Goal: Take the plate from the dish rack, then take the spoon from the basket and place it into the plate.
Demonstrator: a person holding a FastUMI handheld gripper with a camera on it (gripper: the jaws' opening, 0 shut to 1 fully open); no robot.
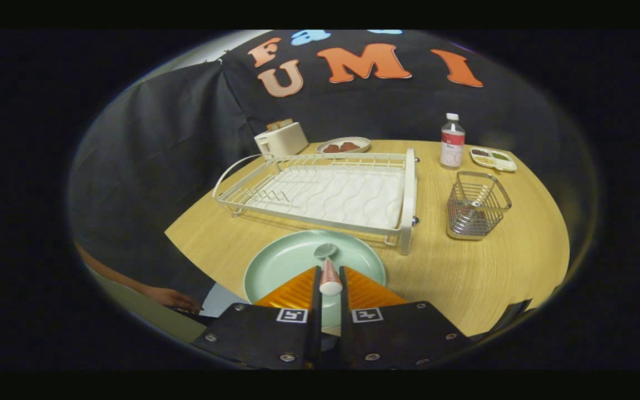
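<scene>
Claw (329,278) clenched on spoon (328,272), bowl resting on plate (275,264) just ahead

wooden table (498,266), black cloth wall (159,166)

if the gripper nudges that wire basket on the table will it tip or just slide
Probably slide. The wire basket looks squat with a flat base on smooth wood, so a low push should scoot it. It seems light, being open wire and apparently empty, so a high push could tip it. The gripper is busy anyway, shut on the spoon over the plate.
</scene>
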